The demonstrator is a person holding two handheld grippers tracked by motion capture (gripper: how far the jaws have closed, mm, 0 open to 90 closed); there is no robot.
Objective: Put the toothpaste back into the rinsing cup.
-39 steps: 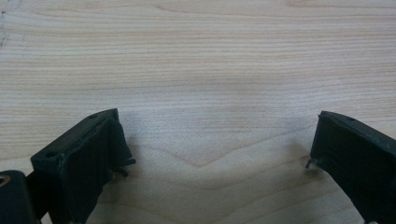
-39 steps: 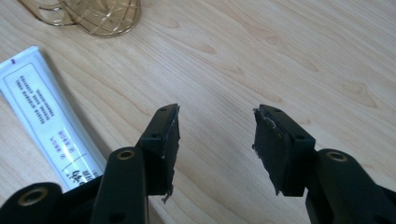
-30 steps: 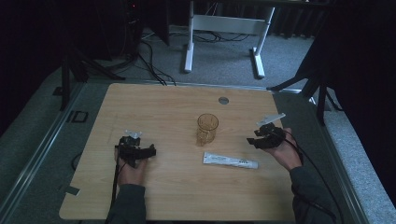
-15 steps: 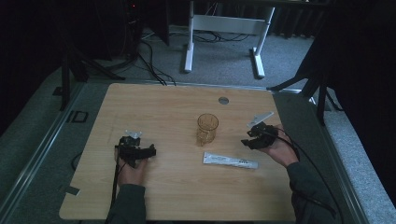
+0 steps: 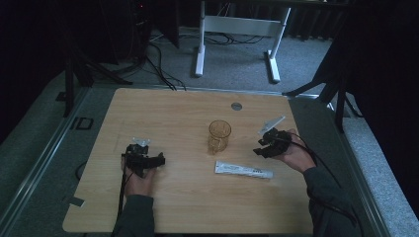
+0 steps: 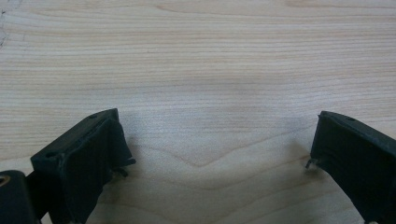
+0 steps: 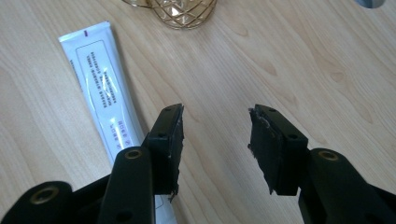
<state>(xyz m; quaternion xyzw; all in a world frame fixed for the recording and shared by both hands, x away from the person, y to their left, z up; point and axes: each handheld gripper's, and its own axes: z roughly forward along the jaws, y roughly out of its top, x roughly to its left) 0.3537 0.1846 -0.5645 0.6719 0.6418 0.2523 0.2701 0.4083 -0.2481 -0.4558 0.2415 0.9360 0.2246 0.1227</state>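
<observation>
A: Item one, risk?

B: White tube [image 7: 105, 88] flat on the wooden table [image 5: 173, 113], just beside the amber glass cup [image 5: 219, 136]. A sideways reach could knock the cup over, I judge; the tube's thin edge may slip a pinch.

A: Item two, pose?

B: Right gripper [image 7: 215, 133]: jaws spread, empty, low over the table, angled toward tube and cup. Left gripper [image 6: 219, 144]: jaws wide apart, empty, over bare wood, well apart from both.
</observation>
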